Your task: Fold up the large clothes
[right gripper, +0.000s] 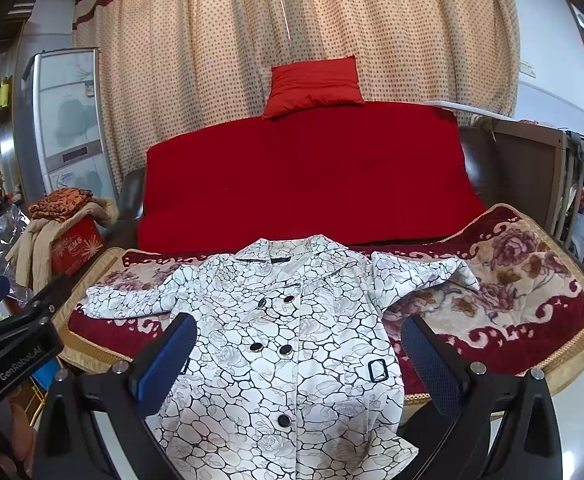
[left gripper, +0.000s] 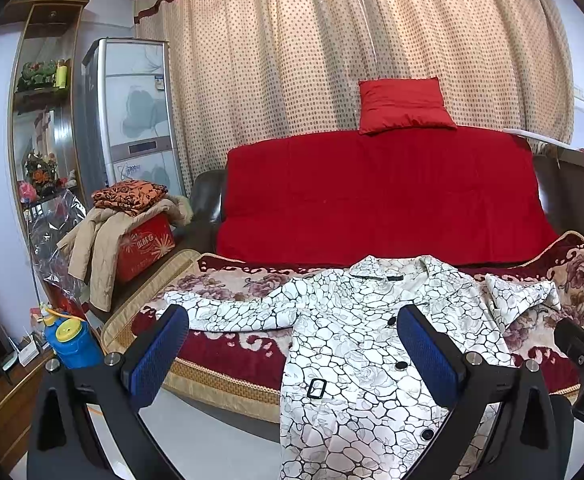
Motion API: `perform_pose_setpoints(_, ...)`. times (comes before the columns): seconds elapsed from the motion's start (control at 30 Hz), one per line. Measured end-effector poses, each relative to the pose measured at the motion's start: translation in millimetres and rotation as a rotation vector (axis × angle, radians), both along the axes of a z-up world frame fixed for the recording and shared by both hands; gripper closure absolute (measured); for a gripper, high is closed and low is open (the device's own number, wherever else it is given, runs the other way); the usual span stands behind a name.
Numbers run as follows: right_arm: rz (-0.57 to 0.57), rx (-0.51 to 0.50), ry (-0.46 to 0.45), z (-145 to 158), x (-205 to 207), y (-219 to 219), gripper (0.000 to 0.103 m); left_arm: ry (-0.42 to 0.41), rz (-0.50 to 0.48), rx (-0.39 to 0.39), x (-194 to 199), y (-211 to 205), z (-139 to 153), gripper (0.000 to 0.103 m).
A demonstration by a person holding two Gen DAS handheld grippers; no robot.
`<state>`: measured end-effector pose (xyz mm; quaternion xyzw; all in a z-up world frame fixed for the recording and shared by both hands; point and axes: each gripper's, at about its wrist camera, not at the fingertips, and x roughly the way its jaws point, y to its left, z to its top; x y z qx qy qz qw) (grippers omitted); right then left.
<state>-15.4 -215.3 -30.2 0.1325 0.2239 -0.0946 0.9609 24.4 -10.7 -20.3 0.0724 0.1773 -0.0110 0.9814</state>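
A white coat (left gripper: 356, 340) with a black crackle print and dark buttons lies face up on the sofa seat, collar toward the backrest, hem hanging over the front edge. It also shows in the right wrist view (right gripper: 288, 340). One sleeve (left gripper: 228, 312) stretches left, the other sleeve (right gripper: 424, 272) is bunched at the right. My left gripper (left gripper: 292, 340) is open and empty, held above and in front of the coat's left side. My right gripper (right gripper: 300, 356) is open and empty in front of the coat's middle.
The sofa seat carries a floral red blanket (right gripper: 524, 292), the backrest a red cover (left gripper: 380, 200) with a red pillow (left gripper: 404, 106) on top. A red box with piled clothes (left gripper: 132, 220) and a blue bottle (left gripper: 72, 340) stand left. A wooden crib (right gripper: 580, 184) stands right.
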Motion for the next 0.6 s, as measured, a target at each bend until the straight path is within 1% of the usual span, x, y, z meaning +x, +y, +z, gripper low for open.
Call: perform_pose_setpoints(0.6, 0.005, 0.0, 0.004, -1.1, 3.3, 1.4, 0.0, 0.003, -0.005, 0.003, 0.9, -1.2, -0.8, 0.0)
